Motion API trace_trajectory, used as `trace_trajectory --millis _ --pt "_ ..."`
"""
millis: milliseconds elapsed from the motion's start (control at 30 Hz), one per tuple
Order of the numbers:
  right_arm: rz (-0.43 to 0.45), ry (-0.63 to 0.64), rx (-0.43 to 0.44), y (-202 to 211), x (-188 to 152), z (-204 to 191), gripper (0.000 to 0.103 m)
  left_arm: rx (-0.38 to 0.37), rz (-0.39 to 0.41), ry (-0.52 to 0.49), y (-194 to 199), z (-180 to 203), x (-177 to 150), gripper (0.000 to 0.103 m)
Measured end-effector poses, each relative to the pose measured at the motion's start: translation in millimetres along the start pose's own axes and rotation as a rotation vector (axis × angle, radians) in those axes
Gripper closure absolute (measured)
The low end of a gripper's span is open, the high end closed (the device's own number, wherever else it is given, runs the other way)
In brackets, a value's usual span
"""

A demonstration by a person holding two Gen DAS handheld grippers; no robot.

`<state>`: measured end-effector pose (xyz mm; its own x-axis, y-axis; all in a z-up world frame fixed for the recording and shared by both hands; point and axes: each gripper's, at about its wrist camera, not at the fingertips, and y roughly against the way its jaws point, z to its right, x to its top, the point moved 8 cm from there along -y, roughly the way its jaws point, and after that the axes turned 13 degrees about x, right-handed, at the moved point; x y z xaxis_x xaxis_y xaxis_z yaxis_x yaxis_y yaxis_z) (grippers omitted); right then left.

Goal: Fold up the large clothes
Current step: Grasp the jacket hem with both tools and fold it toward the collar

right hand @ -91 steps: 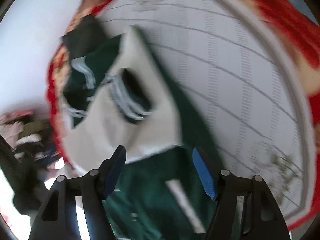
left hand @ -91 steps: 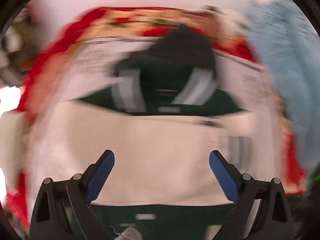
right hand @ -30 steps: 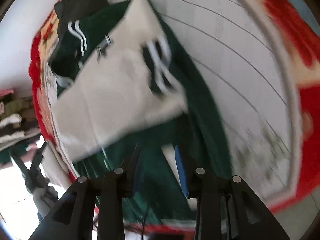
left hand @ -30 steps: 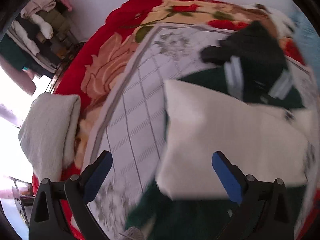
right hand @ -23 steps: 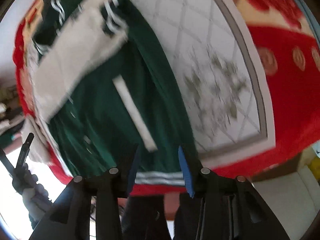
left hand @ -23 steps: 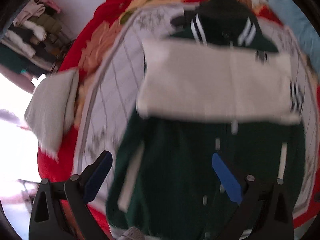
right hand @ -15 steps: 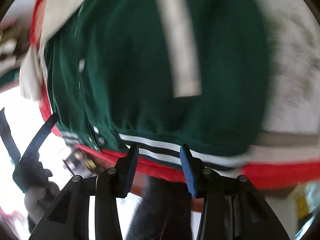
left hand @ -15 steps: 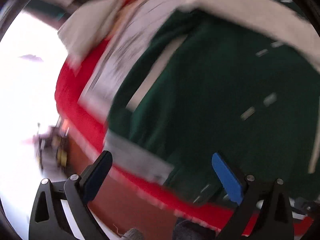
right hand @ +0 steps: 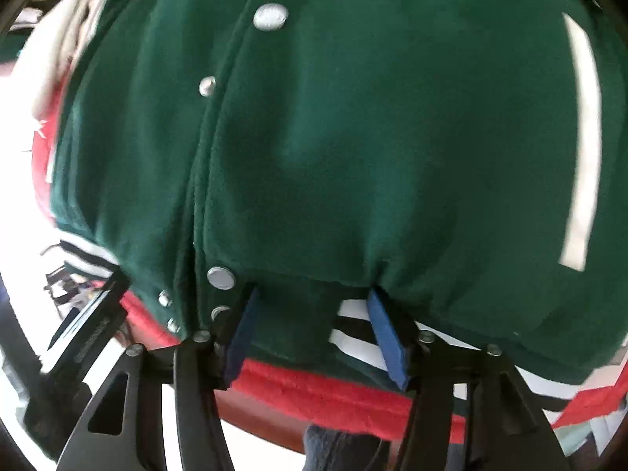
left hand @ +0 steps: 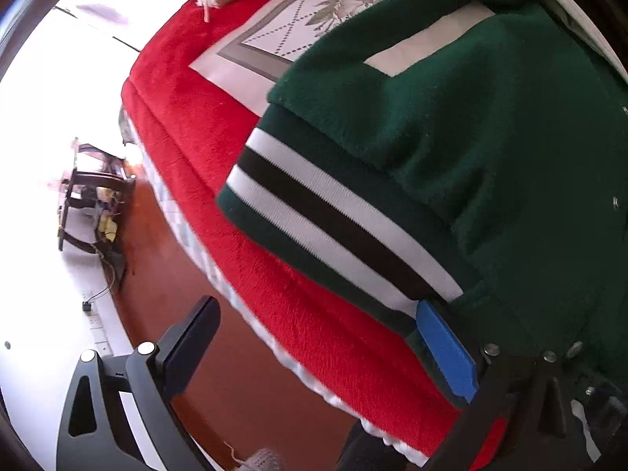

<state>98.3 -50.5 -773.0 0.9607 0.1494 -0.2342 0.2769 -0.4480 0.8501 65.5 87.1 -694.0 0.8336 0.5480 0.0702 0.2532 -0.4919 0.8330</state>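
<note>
Hem-grab step: both claws gape wide at the jacket (left hand: 451,125) hem (left hand: 333,219) on the bed (left hand: 219,125) edge, left claw (left hand: 325,349) empty, right claw (right hand: 314,329) straddling hem ahead, unclosed; next, likely pinch and lift toward collar.

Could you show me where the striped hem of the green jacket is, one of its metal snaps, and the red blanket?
striped hem (left hand: 337,219), left wrist view, on the black stripe.
metal snap (right hand: 221,277), right wrist view, its round face.
red blanket (left hand: 204,117), left wrist view, the bare plush edge.
</note>
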Motion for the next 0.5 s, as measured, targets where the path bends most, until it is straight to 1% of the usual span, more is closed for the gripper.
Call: trace_trajectory --millis 33,67,100,167,267,433,467,500 --pt "0.009 0.011 -0.026 -2 0 -1 0.054 -0.010 0.004 -0.005 -1 0 2 0.000" --pt "0.023 0.020 -0.046 0 -2 -3 0.073 -0.019 0.008 -0.009 -1 0 3 0.000" --pt "0.038 0.033 -0.077 4 -6 -3 0.082 -0.032 0.009 -0.013 -2 0 3 0.000" --pt "0.064 0.024 -0.065 9 -15 -3 0.086 -0.063 0.008 -0.017 -4 0 3 0.000" --pt "0.071 0.043 -0.069 13 -33 -9 0.086 -0.100 0.010 -0.028 -6 -2 5 0.000" --pt "0.012 0.084 -0.076 6 -62 -23 0.086 -0.131 0.021 -0.058 -9 -1 9 0.000" --pt "0.008 0.082 -0.080 5 -65 -21 0.086 -0.133 0.022 -0.062 -10 -3 9 0.000" --pt "0.005 0.073 -0.076 6 -65 -18 0.082 -0.133 0.022 -0.065 -11 -5 9 0.000"
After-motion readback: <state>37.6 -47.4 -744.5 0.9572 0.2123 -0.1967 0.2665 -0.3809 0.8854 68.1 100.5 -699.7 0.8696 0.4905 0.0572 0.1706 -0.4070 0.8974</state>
